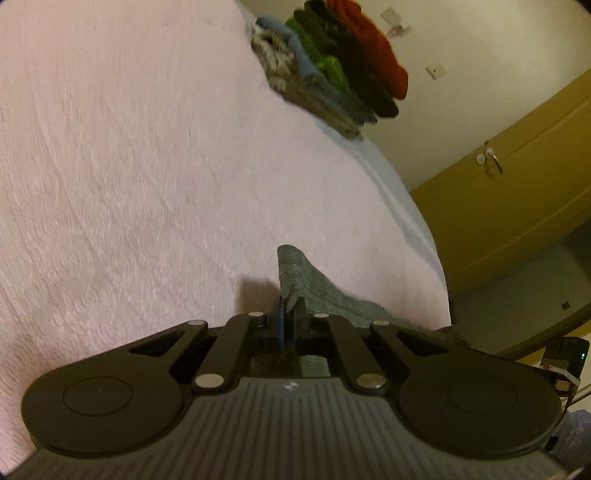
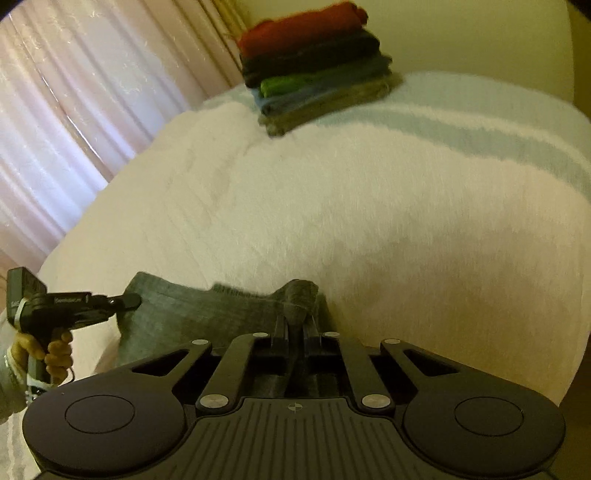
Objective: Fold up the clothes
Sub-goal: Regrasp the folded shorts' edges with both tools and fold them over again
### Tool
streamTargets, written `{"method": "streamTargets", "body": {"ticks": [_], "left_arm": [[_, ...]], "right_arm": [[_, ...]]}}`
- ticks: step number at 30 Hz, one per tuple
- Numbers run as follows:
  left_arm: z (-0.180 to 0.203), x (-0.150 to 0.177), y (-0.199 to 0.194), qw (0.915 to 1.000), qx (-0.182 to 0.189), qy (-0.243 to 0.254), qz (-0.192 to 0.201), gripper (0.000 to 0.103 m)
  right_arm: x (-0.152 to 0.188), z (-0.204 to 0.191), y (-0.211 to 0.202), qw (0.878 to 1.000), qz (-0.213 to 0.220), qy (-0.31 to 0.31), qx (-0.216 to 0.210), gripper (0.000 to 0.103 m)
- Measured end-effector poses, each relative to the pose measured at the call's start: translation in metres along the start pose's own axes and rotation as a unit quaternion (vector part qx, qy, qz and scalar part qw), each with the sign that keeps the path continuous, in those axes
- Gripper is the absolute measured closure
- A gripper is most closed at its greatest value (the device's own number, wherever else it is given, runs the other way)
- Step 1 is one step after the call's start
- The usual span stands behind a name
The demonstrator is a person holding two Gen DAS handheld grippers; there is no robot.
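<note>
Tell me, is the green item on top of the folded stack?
No, the red garment tops the stack; the green one lies lower down, under dark layers.

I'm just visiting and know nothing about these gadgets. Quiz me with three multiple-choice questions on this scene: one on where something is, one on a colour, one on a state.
1. Where is the stack of folded clothes?
A. at the far end of the bed
B. on the floor
C. on a chair

2. What colour is the top piece of the stack?
A. white
B. red
C. yellow

3. How do the jaws of the right gripper stand?
A. wide open, nothing between them
B. shut on the grey garment
C. shut on a curtain

Answers: 1 A, the stack sits beyond the grey garment on the bedcover; 2 B, red lies uppermost; 3 B, grey cloth is pinched between them.
</note>
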State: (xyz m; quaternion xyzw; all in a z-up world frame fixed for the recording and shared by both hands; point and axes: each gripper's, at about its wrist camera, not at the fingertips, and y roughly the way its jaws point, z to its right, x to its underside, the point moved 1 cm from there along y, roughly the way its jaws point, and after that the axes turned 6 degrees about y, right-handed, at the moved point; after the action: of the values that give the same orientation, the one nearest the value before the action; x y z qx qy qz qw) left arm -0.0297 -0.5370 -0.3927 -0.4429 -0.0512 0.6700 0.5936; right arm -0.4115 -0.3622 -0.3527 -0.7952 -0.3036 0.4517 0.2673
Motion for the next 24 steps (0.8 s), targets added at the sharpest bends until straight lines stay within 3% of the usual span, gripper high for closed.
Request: {"method": "streamTargets", "body": {"ticks": [4,6,9,12,14,16,19,22,24], "left_arm": [[0.0,-0.005,0.017,0.9995,-0.023,0.016,-0.012,0.102],[-0.002,-0.003,0.033,0.9987,-0.041,0.013,-0.027,0.1],[-0.003,0.006,0.039,0.9973,-0.064,0.005,-0.038,0.095],[0.002,0.012,0.021,0.9964,-0.08,-0.01,-0.026,0.085],[0.005,0.019,0.002,0.995,-0.094,-0.021,-0.025,0.084],[0.006,0.029,-0.021,0.9934,-0.101,-0.048,-0.027,0.082],[0.008,0.056,-0.057,0.9883,-0.089,-0.121,-0.025,0.074],[0.012,0.09,-0.08,0.976,-0.06,-0.209,-0.012,0.066],[0.018,0.109,-0.082,0.9648,-0.037,-0.26,-0.003,0.062]], "right_arm": [[-0.003,0.012,0.032,1.0,-0.008,0.008,0.016,0.098],[-0.001,0.025,0.05,0.998,-0.03,0.042,0.022,0.097],[0.002,0.036,0.052,0.994,-0.036,0.098,0.027,0.054],[0.009,0.036,0.025,0.991,-0.013,0.127,0.038,0.052],[0.02,0.039,0.0,0.986,-0.006,0.161,0.041,0.052],[0.043,0.042,-0.028,0.973,-0.004,0.227,0.03,0.052],[0.08,0.044,-0.063,0.945,-0.009,0.326,0.006,0.052],[0.116,0.04,-0.069,0.907,-0.02,0.419,-0.043,0.052],[0.128,0.035,-0.063,0.889,-0.012,0.454,-0.062,0.052]]}}
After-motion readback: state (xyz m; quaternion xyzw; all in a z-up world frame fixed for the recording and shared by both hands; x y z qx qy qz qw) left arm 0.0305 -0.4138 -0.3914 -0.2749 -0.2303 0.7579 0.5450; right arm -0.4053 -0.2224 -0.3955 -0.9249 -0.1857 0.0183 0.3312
